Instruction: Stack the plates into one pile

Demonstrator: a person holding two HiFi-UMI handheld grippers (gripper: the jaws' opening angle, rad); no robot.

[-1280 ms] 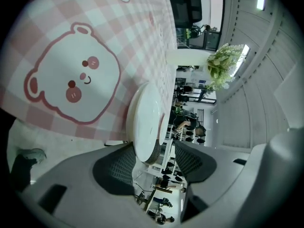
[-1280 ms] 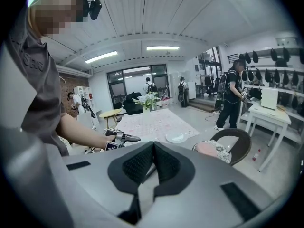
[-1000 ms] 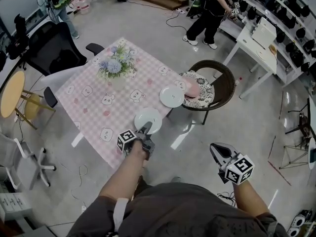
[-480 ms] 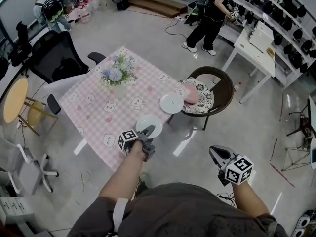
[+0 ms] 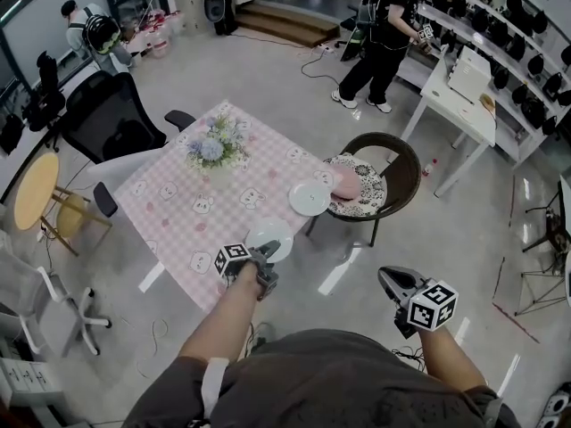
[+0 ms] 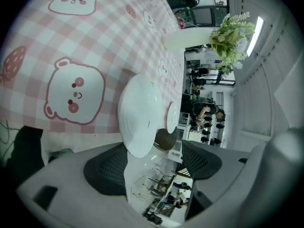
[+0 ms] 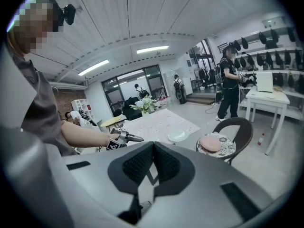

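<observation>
Two white plates lie apart on the pink checked tablecloth (image 5: 192,212): a near plate (image 5: 268,235) by the table's front corner and a far plate (image 5: 310,198) at the right edge. My left gripper (image 5: 266,251) is at the near plate's front rim. In the left gripper view its jaws (image 6: 156,163) stand open, with the near plate's (image 6: 141,114) rim reaching in between the pads and no pad pressing on it; the far plate (image 6: 173,118) shows behind. My right gripper (image 5: 387,279) hangs over the floor, right of the table, jaws shut (image 7: 152,148) on nothing.
A flower vase (image 5: 212,148) stands at the table's middle. A dark round chair (image 5: 401,163) with a pink cushion (image 5: 346,185) touches the table's right side. A black office chair (image 5: 111,119) stands at the far left. A person (image 5: 379,34) stands by a white desk (image 5: 464,87).
The head view has drawn back a little, so the table sits higher in the frame. My left gripper has stayed at the near plate's rim and rolled slightly. The right gripper has not moved.
</observation>
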